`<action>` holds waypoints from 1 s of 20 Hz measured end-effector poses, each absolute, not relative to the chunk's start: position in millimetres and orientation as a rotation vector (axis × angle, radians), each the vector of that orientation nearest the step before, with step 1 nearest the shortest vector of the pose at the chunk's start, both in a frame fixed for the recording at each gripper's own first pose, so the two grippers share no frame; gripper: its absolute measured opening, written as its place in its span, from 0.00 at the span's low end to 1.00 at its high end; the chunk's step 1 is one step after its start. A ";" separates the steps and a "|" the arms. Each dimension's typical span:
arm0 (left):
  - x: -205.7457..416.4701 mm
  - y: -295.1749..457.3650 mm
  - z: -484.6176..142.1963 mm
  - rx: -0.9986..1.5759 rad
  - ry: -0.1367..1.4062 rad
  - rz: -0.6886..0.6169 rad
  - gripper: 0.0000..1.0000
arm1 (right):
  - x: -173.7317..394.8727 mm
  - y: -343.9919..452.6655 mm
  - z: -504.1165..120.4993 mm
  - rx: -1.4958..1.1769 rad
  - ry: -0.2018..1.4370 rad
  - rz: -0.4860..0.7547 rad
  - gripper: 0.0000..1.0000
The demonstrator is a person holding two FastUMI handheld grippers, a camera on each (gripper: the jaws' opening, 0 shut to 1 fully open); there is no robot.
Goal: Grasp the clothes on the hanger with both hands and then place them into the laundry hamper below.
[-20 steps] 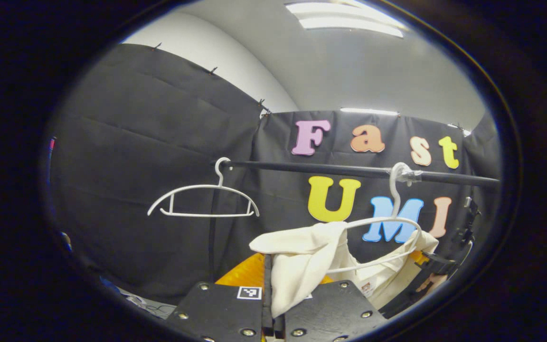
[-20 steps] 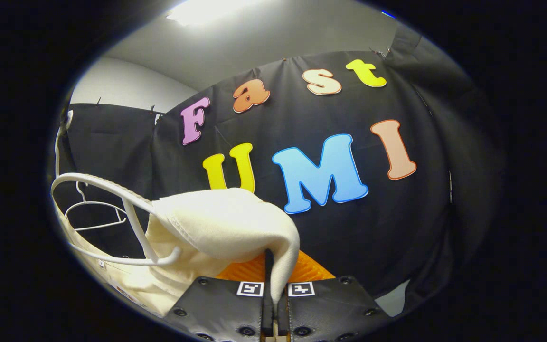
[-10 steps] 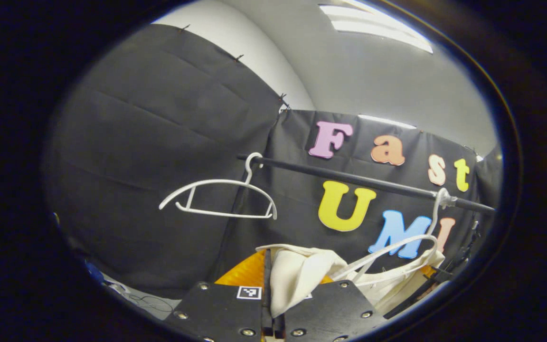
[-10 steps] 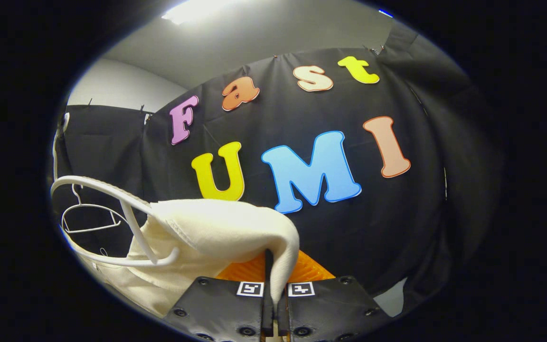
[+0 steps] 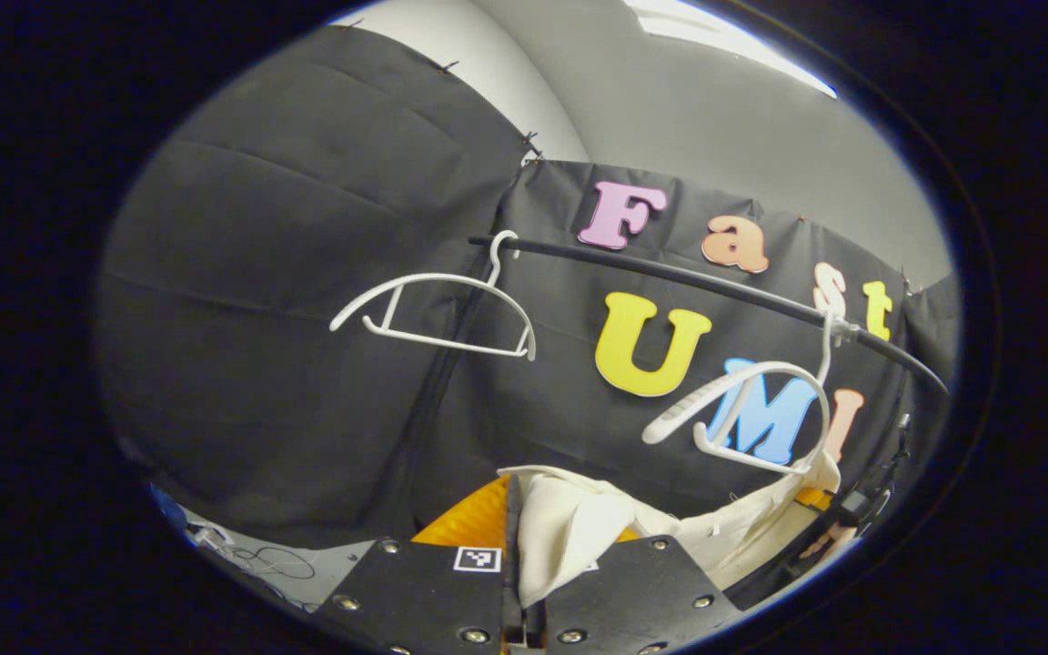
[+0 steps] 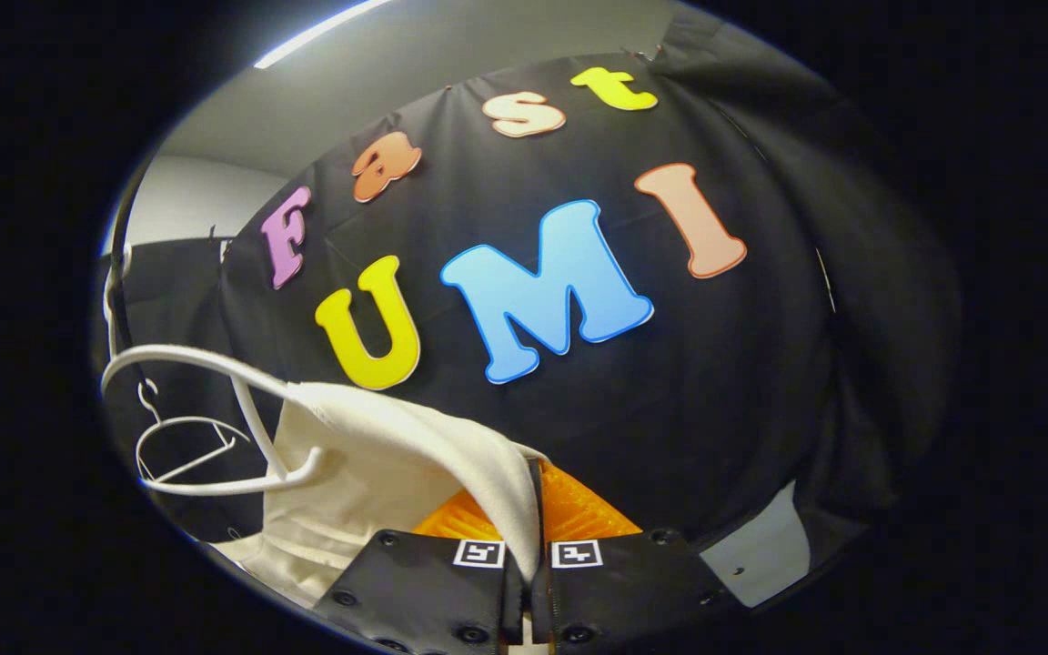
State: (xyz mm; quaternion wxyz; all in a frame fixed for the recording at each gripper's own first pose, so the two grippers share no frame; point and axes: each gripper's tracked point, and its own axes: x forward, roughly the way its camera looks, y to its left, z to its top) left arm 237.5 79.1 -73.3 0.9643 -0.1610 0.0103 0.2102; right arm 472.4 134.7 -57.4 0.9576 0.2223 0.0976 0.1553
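Though pinched, cream shirt (image 5: pixel 579 528) aloft

No readable text; only square coded markers (image 6: pixel 478 552) on the gripper bodies.

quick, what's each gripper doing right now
Left gripper: shut on the shirt.
Right gripper: shut on the shirt too.

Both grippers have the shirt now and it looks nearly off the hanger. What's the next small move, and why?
Probably keep both grips and pull the shirt a little further down, away from the hanger. The left gripper and right gripper are each shut on cloth. In the left gripper view one hanger arm is bare while the far shoulder sits close against the other, so it may not be clear yet.
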 end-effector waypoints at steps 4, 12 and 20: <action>264.1 67.4 -63.5 -0.324 -0.004 0.382 0.03 | 502.6 117.8 -32.2 0.447 0.122 0.271 0.05; 334.4 42.8 -75.0 -0.281 0.008 0.352 0.03 | 518.6 107.5 -53.1 0.352 0.122 0.265 0.08; 284.4 57.8 -130.3 -0.266 0.109 0.325 0.03 | 443.5 75.7 -88.6 0.250 0.169 0.227 0.08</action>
